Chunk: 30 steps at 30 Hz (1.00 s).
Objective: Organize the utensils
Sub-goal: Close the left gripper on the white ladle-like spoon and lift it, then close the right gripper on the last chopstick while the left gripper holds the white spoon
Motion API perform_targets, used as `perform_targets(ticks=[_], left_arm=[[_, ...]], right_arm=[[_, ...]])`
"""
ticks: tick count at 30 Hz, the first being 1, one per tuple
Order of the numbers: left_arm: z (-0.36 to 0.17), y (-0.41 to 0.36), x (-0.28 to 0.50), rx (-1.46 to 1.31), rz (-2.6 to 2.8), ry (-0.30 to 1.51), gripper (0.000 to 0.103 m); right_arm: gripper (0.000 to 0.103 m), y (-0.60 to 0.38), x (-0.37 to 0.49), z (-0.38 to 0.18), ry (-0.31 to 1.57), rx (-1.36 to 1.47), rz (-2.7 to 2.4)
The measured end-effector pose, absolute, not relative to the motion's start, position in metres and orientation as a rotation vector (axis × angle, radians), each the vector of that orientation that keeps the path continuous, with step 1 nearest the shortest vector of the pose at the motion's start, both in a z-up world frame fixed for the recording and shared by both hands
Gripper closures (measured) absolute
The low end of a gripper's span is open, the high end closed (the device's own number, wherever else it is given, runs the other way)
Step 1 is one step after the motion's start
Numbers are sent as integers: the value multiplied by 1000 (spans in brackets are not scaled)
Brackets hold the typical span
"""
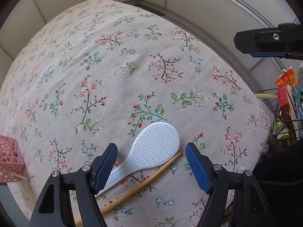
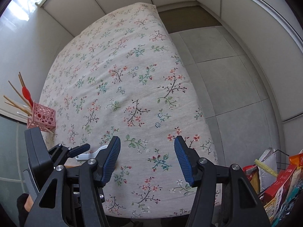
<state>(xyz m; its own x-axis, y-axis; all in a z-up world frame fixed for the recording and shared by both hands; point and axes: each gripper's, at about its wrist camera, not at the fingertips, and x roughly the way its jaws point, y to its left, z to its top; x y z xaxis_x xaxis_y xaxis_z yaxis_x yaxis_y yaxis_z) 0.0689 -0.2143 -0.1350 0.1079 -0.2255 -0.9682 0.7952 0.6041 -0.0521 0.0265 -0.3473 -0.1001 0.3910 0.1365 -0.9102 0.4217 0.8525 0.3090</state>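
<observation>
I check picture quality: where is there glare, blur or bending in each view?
Left wrist view: sharp on the white rice paddle, soft even light, edges bent by fisheye. Right wrist view: bright window glare at the top left, tablecloth bulges, pink holder clear.

A floral tablecloth (image 2: 132,71) covers the whole table, cream-coloured with sprigs of red, pink and blue flowers and green leaves, slightly rumpled across the middle. Past the table's right edge the floor is laid with large grey tiles (image 2: 223,71), and pale wall panels (image 2: 251,24) curve round the far side and the right of the room. At the near right stands a black wire basket (image 1: 277,117), crammed with snack packets (image 2: 280,187) in orange, red and teal, some upright and some leaning. A strip of yellow sponge (image 2: 265,167) pokes out over the basket's edge. To the far left, bright daylight falls through a window (image 2: 20,5).
</observation>
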Motion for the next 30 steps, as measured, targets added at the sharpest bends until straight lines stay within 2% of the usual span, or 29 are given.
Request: perform_targets(ticks=[4, 8, 20, 21, 23, 24, 28, 30], left_arm=[[-141, -224, 77, 569, -765, 1245, 34], [-138, -216, 98, 503, -712, 1245, 52], [-133, -178, 142, 410, -600, 1267, 54], [-131, -175, 144, 402, -598, 1269, 60], [-123, -161, 148, 379, -614, 1245, 82], [-116, -153, 150, 365, -613, 1239, 87], [-112, -147, 154, 340, -579, 1241, 89], [-103, -136, 144, 349, -564, 1214, 95]], right_arm=[[41, -354, 24, -100, 1164, 567, -200], [41, -352, 25, -104, 1177, 571, -187], [41, -336, 31, -110, 1206, 550, -151], [41, -335, 31, -110, 1207, 548, -149], [41, -334, 32, -110, 1209, 547, -144], [41, -333, 32, -110, 1210, 546, -142], [41, -329, 35, -111, 1218, 548, -136], [41, -326, 36, -111, 1221, 548, -131]])
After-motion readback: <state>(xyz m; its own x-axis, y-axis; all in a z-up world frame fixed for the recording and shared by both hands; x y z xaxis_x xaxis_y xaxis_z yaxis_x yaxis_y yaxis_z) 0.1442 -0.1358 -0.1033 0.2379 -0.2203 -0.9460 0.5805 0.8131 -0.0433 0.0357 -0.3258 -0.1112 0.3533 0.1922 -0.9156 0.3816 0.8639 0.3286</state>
